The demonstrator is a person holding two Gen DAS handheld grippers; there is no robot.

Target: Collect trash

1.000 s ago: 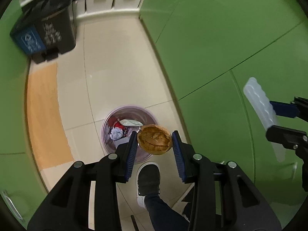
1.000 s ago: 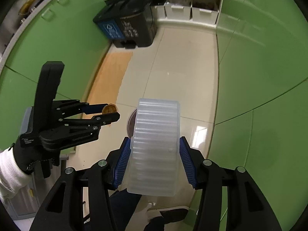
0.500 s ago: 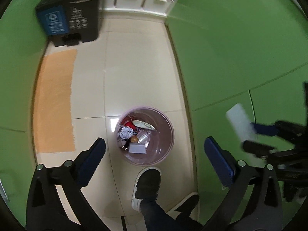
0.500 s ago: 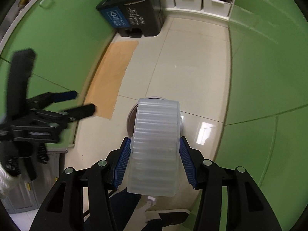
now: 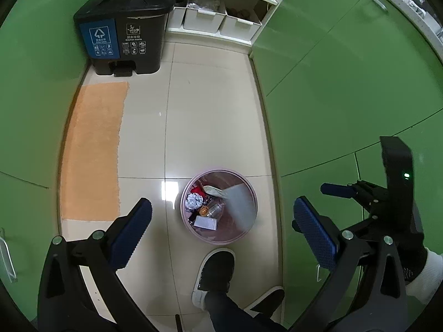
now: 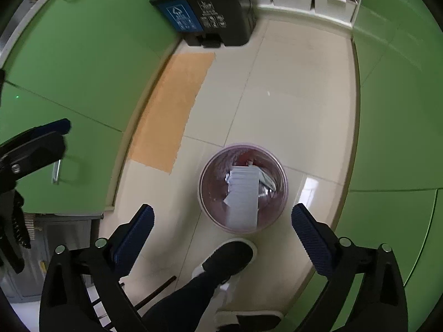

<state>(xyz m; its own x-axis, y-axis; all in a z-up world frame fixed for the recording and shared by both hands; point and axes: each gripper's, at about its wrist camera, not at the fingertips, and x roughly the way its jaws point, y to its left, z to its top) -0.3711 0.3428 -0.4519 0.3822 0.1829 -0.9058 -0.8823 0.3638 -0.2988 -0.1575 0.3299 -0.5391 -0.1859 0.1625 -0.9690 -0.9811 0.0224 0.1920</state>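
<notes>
A pink waste bin (image 5: 250, 229) stands on the tiled floor below both grippers; it also shows in the right wrist view (image 6: 206, 202). A clear ribbed plastic tray (image 6: 243, 199) is dropping into it, blurred; it also shows in the left wrist view (image 5: 239, 203). The bin holds crumpled foil (image 5: 193, 200), a small brown round piece (image 5: 204, 209), a white box (image 5: 205, 223) and other trash. My left gripper (image 5: 221, 232) is open and empty above the bin. My right gripper (image 6: 221, 238) is open and empty above the bin; it also shows in the left wrist view (image 5: 336, 202).
A black two-part pedal bin (image 5: 124, 41) stands at the far end, with white storage boxes (image 5: 221, 18) beside it. An orange mat (image 5: 91, 149) lies on the left. Green cabinets line both sides. The person's black shoe (image 5: 213, 276) is next to the pink bin.
My left gripper opened and the brown round piece fell into the bin. My right gripper then opened and let go of the clear tray, which is falling into the bin.
</notes>
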